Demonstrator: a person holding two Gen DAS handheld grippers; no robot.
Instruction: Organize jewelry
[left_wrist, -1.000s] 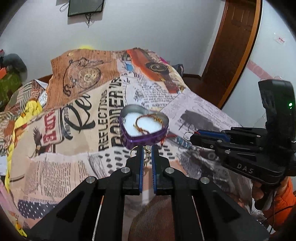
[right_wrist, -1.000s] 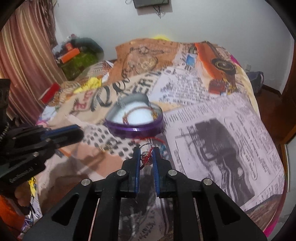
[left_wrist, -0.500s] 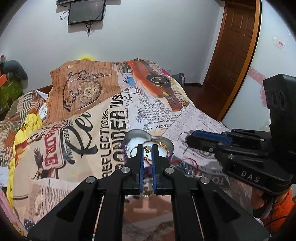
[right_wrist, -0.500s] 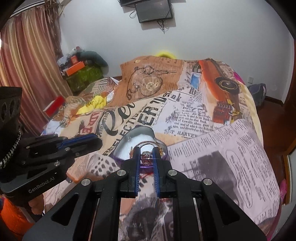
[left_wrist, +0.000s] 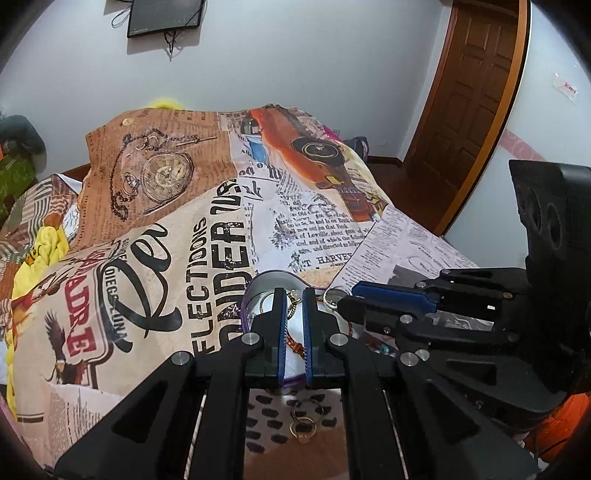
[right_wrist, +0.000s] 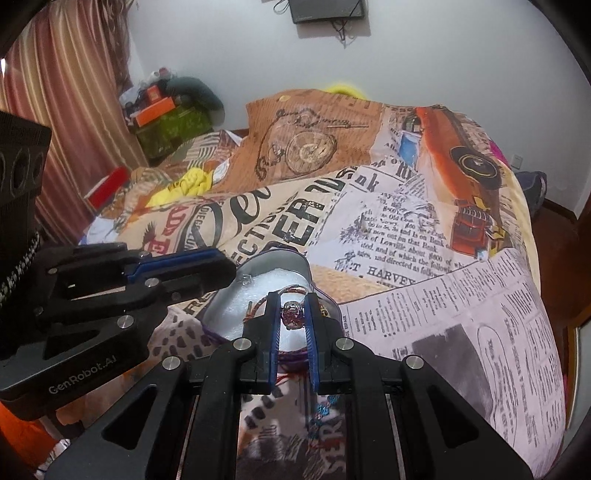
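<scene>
The ring (right_wrist: 292, 318) with its reddish stone sits pinched between the pads of the right gripper (right_wrist: 293, 314), now over the white lining of the heart-shaped tin (right_wrist: 275, 264); a second ago it was short of the tin's near wall. The left gripper (left_wrist: 294, 314), jaws nearly together on a gold piece (left_wrist: 293, 300) I cannot identify, has likewise come over the tin. Both seem ready for release. Gold hoops (left_wrist: 303, 428) remain on the bed (left_wrist: 207, 236).
</scene>
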